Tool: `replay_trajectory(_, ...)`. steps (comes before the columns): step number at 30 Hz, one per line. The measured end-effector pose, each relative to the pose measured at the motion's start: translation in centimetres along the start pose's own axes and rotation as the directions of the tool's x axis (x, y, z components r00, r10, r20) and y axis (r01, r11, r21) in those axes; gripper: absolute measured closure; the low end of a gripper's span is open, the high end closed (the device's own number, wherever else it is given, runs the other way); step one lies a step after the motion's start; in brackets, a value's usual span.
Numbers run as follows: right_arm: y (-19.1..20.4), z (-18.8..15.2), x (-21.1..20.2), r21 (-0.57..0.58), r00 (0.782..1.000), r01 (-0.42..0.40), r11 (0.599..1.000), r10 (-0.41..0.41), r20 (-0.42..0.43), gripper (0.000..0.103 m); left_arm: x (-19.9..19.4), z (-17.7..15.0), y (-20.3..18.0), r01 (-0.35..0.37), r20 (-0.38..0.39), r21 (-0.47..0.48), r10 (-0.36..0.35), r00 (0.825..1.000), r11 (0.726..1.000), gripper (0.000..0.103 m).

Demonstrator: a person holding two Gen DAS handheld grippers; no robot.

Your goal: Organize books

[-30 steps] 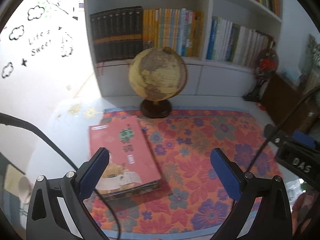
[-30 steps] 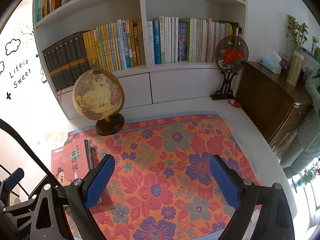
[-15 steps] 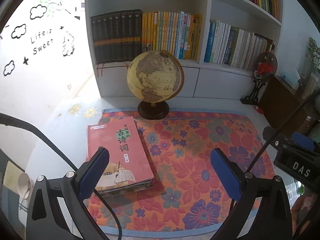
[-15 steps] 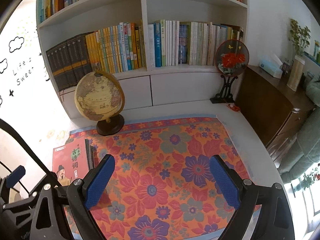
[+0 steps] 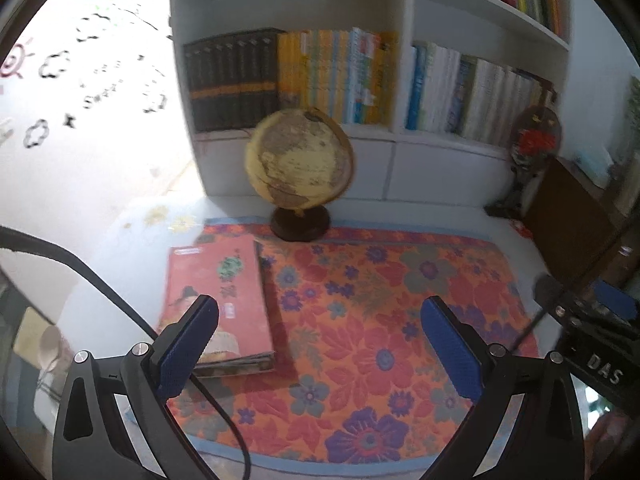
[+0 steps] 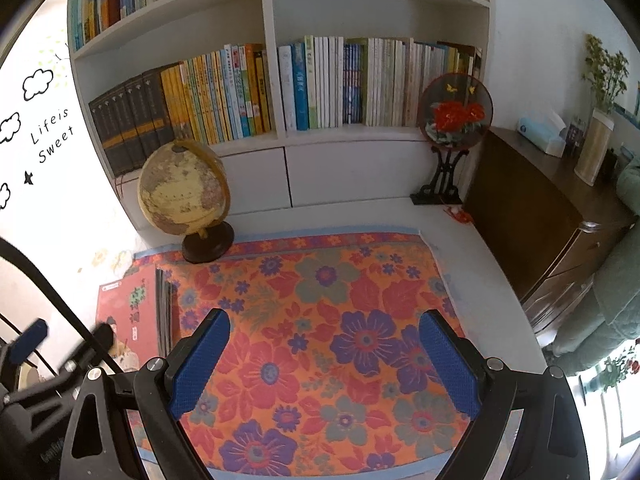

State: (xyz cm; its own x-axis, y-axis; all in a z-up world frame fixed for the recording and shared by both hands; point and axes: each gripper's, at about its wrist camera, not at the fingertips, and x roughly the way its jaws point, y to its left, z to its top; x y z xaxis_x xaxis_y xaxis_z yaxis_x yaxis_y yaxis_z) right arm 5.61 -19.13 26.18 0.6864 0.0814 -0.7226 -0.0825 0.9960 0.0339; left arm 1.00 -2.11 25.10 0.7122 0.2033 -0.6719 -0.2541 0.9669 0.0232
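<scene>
**My two tongs hung wide apart over the flowery mat**

My left tongs (image 5: 318, 336) were wide apart and held nothing. The blue pads (image 5: 190, 346) stuck up from the bottom of the left wrist picture. A red book (image 5: 224, 292) lay flat on top of a small pile at the left side of the flowery mat (image 5: 384, 344), in the lower left of that picture. The left blue pad sat in front of the book's near corner. I could not tell if it touched the book. The picture was a bit blurry.

My right tongs (image 6: 324, 364) were wide apart too, and empty. They hung over the middle of the orange mat (image 6: 320, 312), low in the right wrist picture. The red book (image 6: 132, 312) was at the far left edge there, well apart from these tongs.

A brown and yellow globe (image 6: 184, 188) stood on its dark foot at the back left corner of the mat, just behind the book pile. Behind the globe stood a white bookshelf (image 6: 276, 80), filling the top of the picture. It was full of books standing up: black ones on the left, yellow ones next, then white and blue ones. A round fan with red flowers (image 6: 454, 114) stood on a black stand at the right end of the shelf. A dark wooden cabinet (image 6: 532, 208) was on the right side.
</scene>
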Motion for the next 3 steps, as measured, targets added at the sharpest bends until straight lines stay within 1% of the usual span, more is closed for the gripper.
replay_trajectory(3, -0.65, -0.02, 0.09, -0.009, 1.000, 0.008, 1.000, -0.008, -0.004, 0.009, -0.33, 0.24, -0.26, -0.020, 0.014, -0.002, 0.020, 1.000, 1.000, 0.002)
